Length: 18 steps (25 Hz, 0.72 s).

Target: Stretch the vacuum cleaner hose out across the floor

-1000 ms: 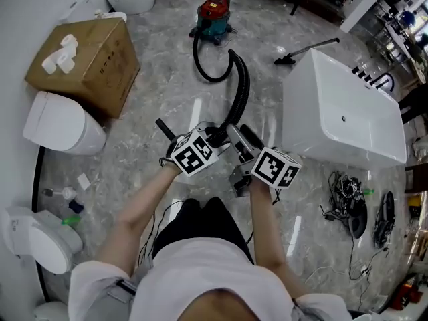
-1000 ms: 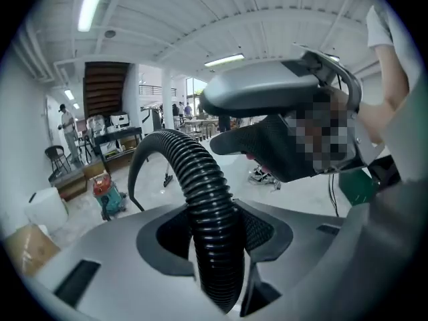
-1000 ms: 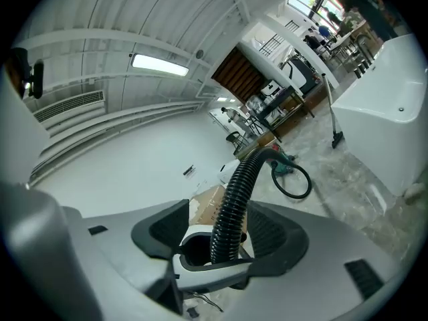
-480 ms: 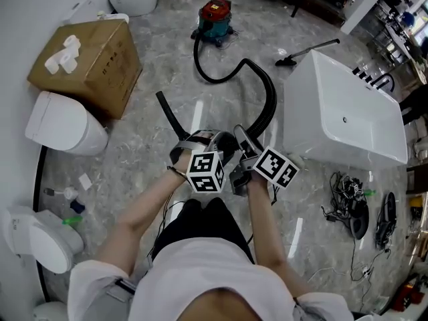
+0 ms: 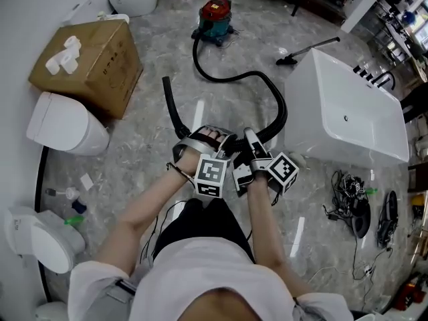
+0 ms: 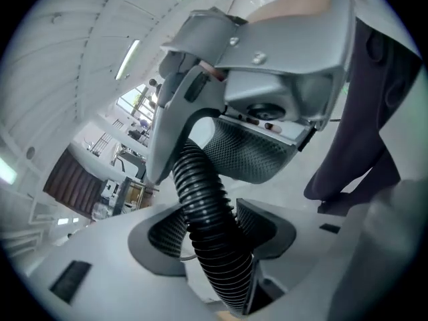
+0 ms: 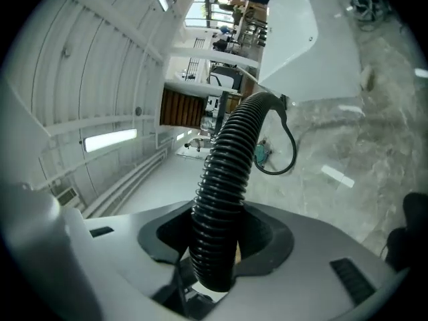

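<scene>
The red and teal vacuum cleaner (image 5: pixel 215 17) stands at the far end of the floor. Its black ribbed hose (image 5: pixel 231 79) curls right, bends beside the tub and comes back to my hands. My left gripper (image 5: pixel 204 139) holds the hose (image 6: pixel 210 226) between its pads; its jaws have just been opening a little. The hose's free end (image 5: pixel 170 102) sticks out to the upper left. My right gripper (image 5: pixel 249 149) sits right next to the left one, and its jaws have just been closing on the hose (image 7: pixel 224 179). In the left gripper view the right gripper (image 6: pixel 267 112) is directly ahead.
A white bathtub (image 5: pixel 348 112) stands at the right, close to the hose's bend. At the left are a cardboard box (image 5: pixel 87 59) and a toilet (image 5: pixel 63 126). A floor nozzle on a wand (image 5: pixel 304 49) lies behind the tub. Cables (image 5: pixel 348 202) lie at the lower right.
The hose loop has swung right, up to the tub, and its free end has swung out to the left. Both grippers have rolled, and they now sit closer together.
</scene>
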Tool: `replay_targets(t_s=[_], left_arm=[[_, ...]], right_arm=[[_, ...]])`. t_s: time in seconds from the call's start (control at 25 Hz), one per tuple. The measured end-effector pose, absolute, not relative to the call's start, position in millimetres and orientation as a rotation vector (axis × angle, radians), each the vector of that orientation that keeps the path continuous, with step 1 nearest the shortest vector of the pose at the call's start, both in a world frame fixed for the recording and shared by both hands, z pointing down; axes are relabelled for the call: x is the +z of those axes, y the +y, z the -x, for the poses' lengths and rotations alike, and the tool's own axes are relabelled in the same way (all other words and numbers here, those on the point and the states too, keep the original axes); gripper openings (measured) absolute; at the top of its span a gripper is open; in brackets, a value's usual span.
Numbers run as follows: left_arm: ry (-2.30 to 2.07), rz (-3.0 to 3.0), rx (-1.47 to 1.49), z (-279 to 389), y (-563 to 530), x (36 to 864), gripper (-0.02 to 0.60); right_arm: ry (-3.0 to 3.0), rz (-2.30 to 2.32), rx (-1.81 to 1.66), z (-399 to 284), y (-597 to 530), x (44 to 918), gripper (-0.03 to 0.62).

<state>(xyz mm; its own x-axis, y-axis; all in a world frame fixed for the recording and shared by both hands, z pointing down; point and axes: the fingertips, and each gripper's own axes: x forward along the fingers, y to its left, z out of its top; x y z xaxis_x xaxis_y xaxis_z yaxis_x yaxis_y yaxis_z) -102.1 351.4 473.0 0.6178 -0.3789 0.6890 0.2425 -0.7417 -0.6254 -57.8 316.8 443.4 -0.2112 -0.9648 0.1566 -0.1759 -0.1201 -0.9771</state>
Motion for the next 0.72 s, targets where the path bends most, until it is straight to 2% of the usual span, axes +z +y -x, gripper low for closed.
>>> replay_targets(t_s=[0.12,0.28,0.44,0.72], left_arm=[[0.095,2.187,-1.094,101.1,356.1,475.4,0.229],[0.045,2.230,-1.056,105.1,367.3,483.6,0.299],[-0.093,2.207,-1.161,122.8,382.6,498.7,0.377],[0.062,2.548,-1.185,157.5,362.6,490.4,0.387]], right_arm=[[1.403,1.313,-1.392,54.2,316.7,443.5,0.172],[1.395,1.298,-1.366,53.2,315.4,438.8,0.167],[1.378,1.324,-1.329,34.4,315.8,436.2,0.167],[1.364,1.364,-1.298,10.6,307.1,433.5,0.167]])
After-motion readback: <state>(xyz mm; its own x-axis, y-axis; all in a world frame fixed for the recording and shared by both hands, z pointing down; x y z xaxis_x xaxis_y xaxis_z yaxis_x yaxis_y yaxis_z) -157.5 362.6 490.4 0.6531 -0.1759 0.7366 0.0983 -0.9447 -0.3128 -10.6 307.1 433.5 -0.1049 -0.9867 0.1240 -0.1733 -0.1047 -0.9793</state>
